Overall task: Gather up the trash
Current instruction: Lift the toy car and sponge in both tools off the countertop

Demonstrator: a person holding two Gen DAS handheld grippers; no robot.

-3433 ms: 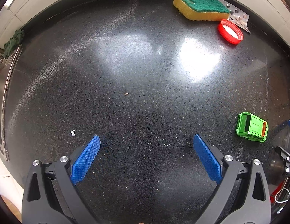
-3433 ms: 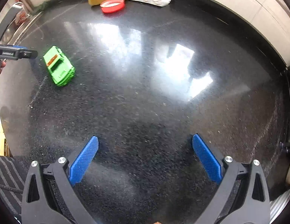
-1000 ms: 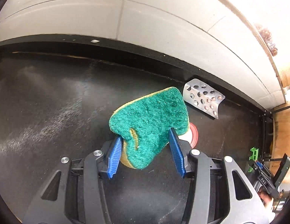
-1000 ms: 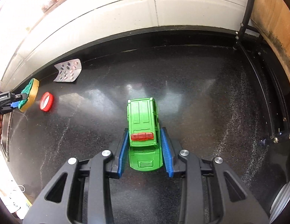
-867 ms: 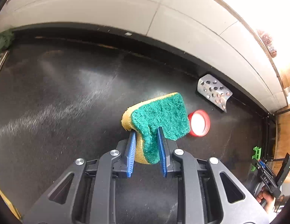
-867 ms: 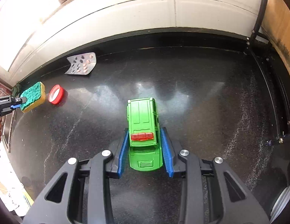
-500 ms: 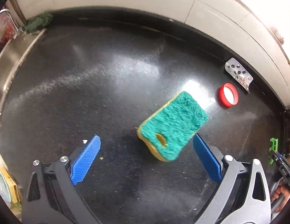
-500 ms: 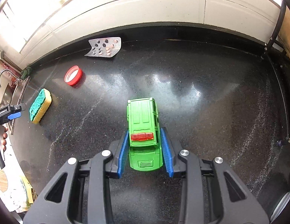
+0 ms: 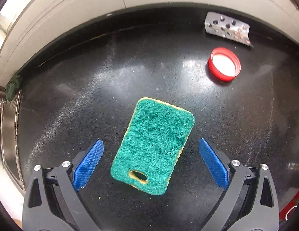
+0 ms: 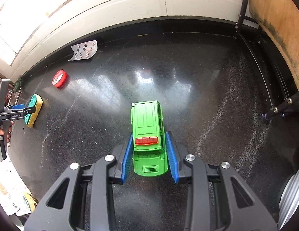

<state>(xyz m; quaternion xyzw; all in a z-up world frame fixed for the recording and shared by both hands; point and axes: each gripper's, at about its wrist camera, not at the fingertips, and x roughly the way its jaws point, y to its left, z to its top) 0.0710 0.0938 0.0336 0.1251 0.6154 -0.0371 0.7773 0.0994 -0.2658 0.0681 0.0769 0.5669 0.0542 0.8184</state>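
Note:
A green and yellow sponge (image 9: 153, 144) lies flat on the black counter between the open jaws of my left gripper (image 9: 151, 161), touching neither finger. A red bottle cap (image 9: 224, 64) and a silver pill blister (image 9: 227, 29) lie beyond it near the back wall. My right gripper (image 10: 149, 156) is shut on a green toy car (image 10: 148, 132), its rear toward the camera. In the right wrist view the sponge (image 10: 33, 109), the cap (image 10: 59, 78) and the blister (image 10: 84, 52) sit at the left, with the left gripper (image 10: 16, 111) by the sponge.
A steel sink edge (image 9: 9, 134) runs along the left, with a dark green cloth (image 9: 13, 84) at its back corner. A tiled wall (image 10: 168, 3) bounds the counter at the back. A wooden panel and black rods (image 10: 280, 57) stand at the right.
The left gripper opened and let go of the sponge, which now lies flat on the counter. The right gripper still holds the toy car and has turned its view slightly.

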